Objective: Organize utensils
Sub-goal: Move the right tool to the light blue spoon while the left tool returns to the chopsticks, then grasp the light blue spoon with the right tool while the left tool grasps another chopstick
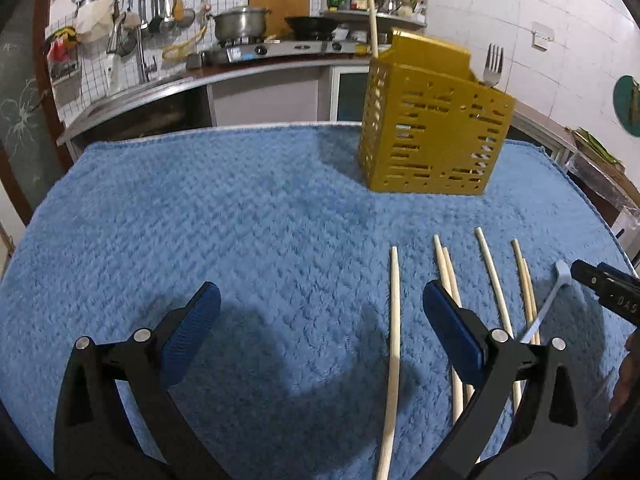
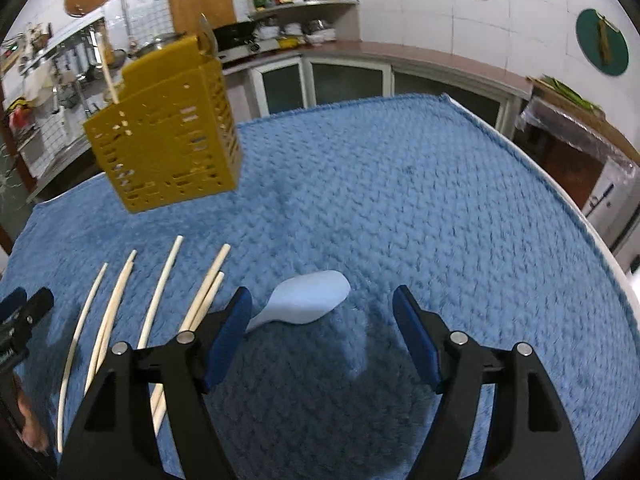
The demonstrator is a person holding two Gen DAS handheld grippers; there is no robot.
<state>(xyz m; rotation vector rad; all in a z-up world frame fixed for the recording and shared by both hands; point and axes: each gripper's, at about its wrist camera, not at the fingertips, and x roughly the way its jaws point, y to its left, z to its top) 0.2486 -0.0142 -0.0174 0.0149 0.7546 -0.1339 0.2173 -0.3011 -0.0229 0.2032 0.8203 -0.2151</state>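
Several pale chopsticks lie side by side on the blue towel. My left gripper hangs open just above them, and one chopstick lies between its fingers, untouched. A white spoon rests on the towel just ahead of my right gripper, which is open with nothing held. The yellow slotted utensil holder stands at the far side with a chopstick and a fork sticking out. The right wrist view also shows the holder and the chopsticks.
The towel covers the table up to its right edge. Behind the table runs a kitchen counter with a stove and a pot. Shelves and hanging ladles line the wall.
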